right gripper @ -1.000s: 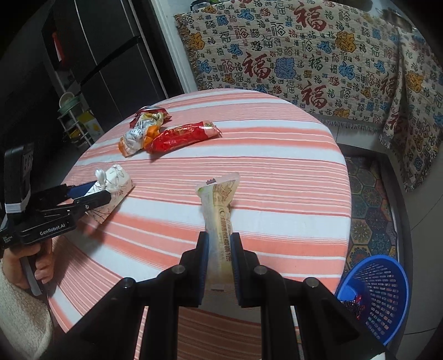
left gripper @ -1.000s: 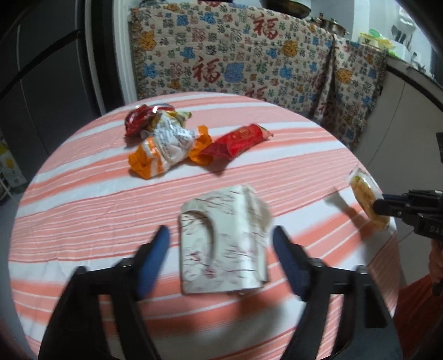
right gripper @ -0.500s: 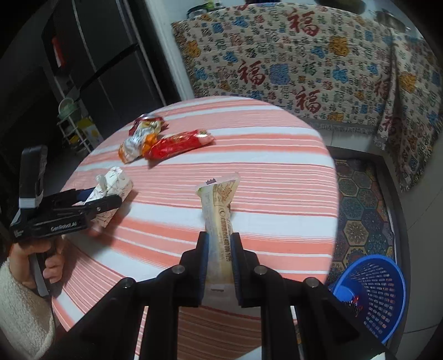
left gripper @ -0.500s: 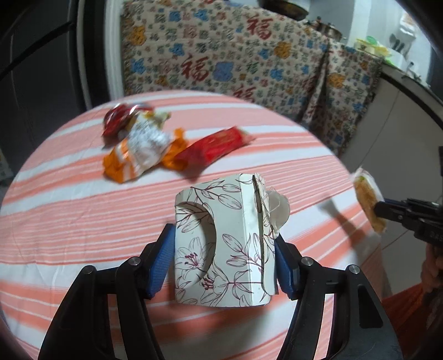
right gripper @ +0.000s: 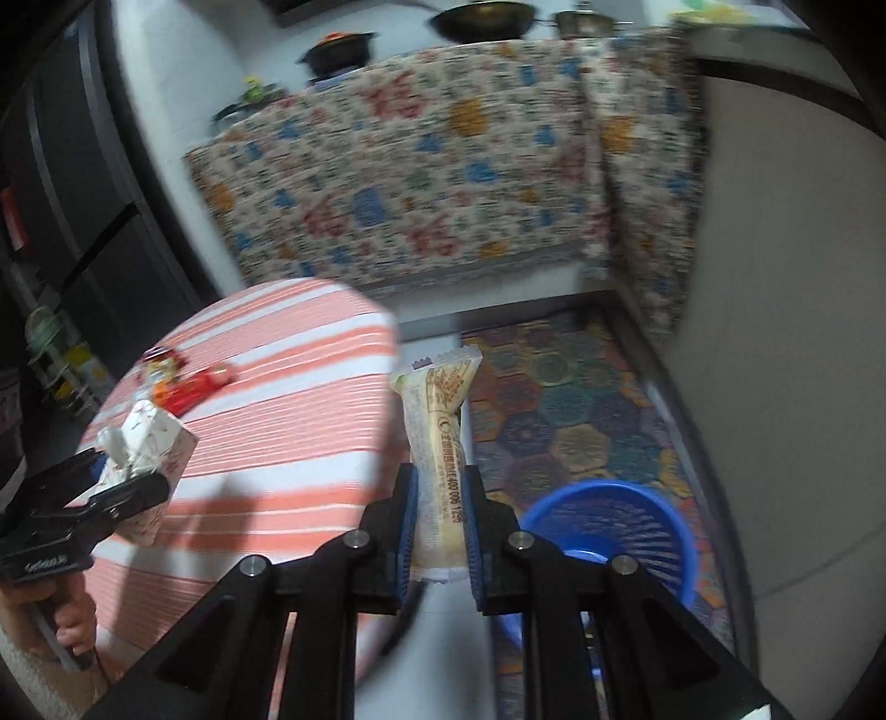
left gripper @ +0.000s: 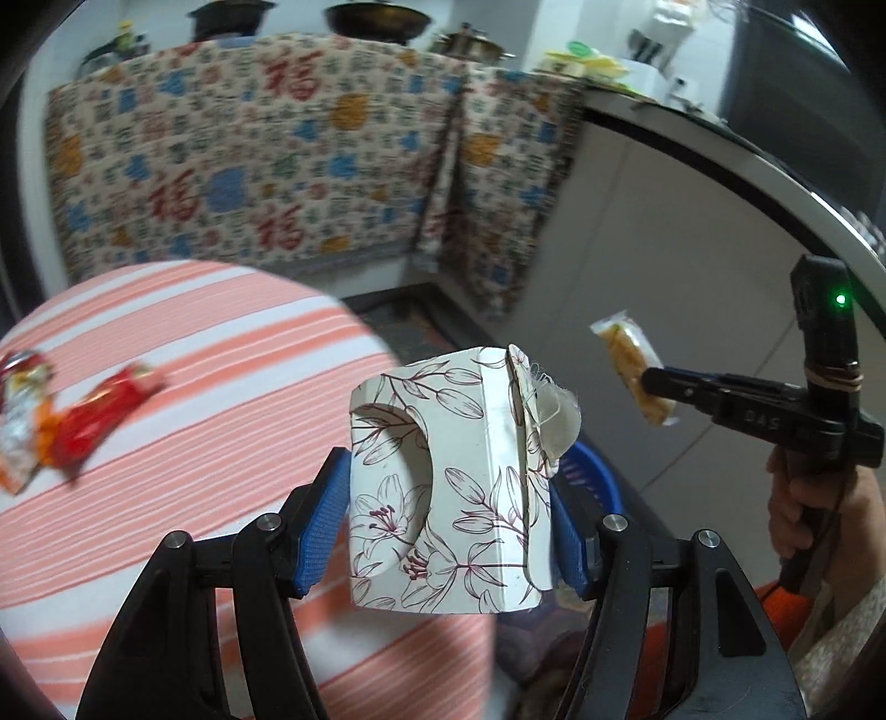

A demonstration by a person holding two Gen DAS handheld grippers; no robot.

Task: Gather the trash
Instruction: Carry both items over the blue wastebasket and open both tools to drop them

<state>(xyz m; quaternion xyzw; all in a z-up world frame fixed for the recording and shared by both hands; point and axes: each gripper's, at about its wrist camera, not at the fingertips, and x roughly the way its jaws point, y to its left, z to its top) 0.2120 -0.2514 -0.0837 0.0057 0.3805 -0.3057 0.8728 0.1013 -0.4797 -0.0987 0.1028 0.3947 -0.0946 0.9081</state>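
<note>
Blue-padded fingers (left gripper: 326, 520) of the left gripper (left gripper: 449, 523) clamp the flattened floral carton (left gripper: 451, 487) by its two side edges; carton stands upright between the pads, lifted clear of the worktop (left gripper: 183, 443), crumpled tissue poking from its top right corner. Log-consistent: these fingers have just been closing, carton between them. Right gripper (right gripper: 440, 526) has its fingers (right gripper: 407, 526) nearly together, pinched on the lower end of a long cream snack wrapper (right gripper: 440, 437), which sticks up and slightly left, held in the air past the worktop edge. Both grippers are hand-held; a hand (left gripper: 814, 515) shows under the right one in the left wrist view, a hand (right gripper: 61, 620) under the left one in the right wrist view.

Below and just right of the wrapper sits a blue basket (right gripper: 614, 531) on the floor, beside a hexagon-pattern mat (right gripper: 559, 410); something may lie in the basket, too blurred to tell. Further off, on the round worktop with orange-and-white stripes, a red wrapper (left gripper: 105, 412) and a silver-orange wrapper (left gripper: 22, 437) lie touching near the far left edge. Behind everything hangs a patterned cloth (left gripper: 249, 160) with red characters, pots (left gripper: 376, 19) on top.
</note>
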